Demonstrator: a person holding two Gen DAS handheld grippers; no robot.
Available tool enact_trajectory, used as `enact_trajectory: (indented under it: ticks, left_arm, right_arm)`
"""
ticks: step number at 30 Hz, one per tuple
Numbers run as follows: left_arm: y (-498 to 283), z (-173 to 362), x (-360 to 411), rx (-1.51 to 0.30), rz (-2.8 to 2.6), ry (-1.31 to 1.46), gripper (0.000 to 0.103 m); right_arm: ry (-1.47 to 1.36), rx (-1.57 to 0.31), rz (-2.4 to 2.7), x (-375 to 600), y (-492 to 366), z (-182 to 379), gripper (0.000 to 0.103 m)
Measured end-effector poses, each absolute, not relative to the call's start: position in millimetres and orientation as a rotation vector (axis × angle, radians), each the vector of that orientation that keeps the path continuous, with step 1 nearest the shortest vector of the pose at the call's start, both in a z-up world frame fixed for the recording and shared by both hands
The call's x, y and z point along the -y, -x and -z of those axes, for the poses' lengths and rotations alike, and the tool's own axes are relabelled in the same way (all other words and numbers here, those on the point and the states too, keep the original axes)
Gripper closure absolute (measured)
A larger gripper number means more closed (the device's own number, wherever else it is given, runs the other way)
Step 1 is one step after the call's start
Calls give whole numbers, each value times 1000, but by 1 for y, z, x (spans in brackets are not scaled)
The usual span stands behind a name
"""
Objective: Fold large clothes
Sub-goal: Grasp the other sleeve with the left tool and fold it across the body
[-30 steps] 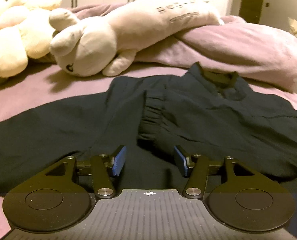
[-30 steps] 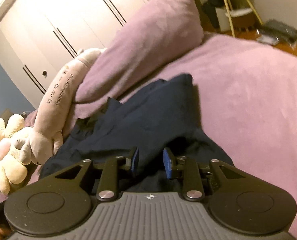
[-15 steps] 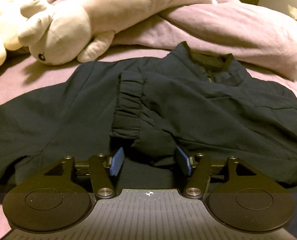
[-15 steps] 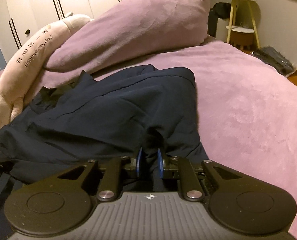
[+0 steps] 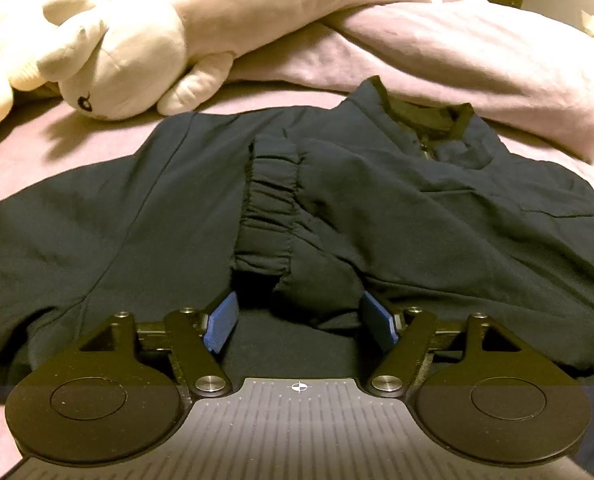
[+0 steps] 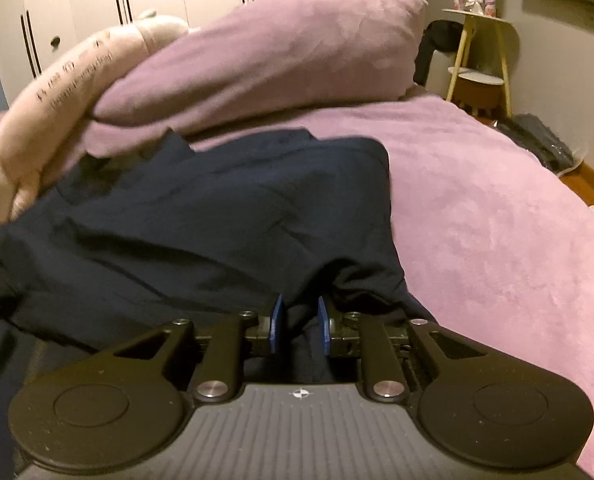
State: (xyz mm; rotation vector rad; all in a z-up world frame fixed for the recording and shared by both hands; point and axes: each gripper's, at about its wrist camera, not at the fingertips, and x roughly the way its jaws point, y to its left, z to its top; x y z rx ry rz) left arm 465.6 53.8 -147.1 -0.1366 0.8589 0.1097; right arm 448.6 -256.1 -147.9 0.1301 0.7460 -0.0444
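Observation:
A dark navy jacket (image 5: pixel 417 200) lies spread on the purple bed, collar toward the pillow. One sleeve is folded across its front, with the gathered elastic cuff (image 5: pixel 269 208) near the middle. My left gripper (image 5: pixel 299 322) is open, and the sleeve end lies between its blue pads without being pinched. In the right wrist view the jacket (image 6: pixel 225 216) lies bunched, and my right gripper (image 6: pixel 300 326) is shut on a fold of its fabric at the near right side.
A cream plush toy (image 5: pixel 145 40) and a purple pillow (image 5: pixel 477 64) lie just beyond the collar. The purple bedspread (image 6: pixel 497 240) stretches to the right. A small side table (image 6: pixel 481 52) and white wardrobe doors (image 6: pixel 97 0) stand behind the bed.
My left gripper moved forward over the jacket, bringing the sleeve cuff between its open pads. My right gripper closed from slightly apart onto the jacket fabric and swung to face the pillow.

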Motion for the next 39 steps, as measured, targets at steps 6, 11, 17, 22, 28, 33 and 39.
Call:
enact_trajectory:
  ticks: [6,11,17,22,28,33,39]
  left_arm:
    - [-466,147,-54,-861,-118,132,25]
    - [-465,146,-52,-874,-143,132,25]
    - [-461,143,-51,-906,-196,120,21]
    - [-435,125,-58,-889,-153,245,27]
    - [-343,107,-107,-833,26,619,17]
    - [-270,105,-185,-757,-84,784,14]
    - [-225,123,-306,-676,-368,943,27]
  right_arm:
    - [-25,-724,68,242,-458,157,83]
    - [11,-715,68,239,-456,157,82]
    - [86,-738,51,232,-456,151,80]
    - [-109,-779,72,247,-430,123,75]
    - [-378,-824,-186,260,-311,107,56]
    - [-522,-928,-203,268,-230,125,56]
    - [-421,-927,-168,256,-217,113,55]
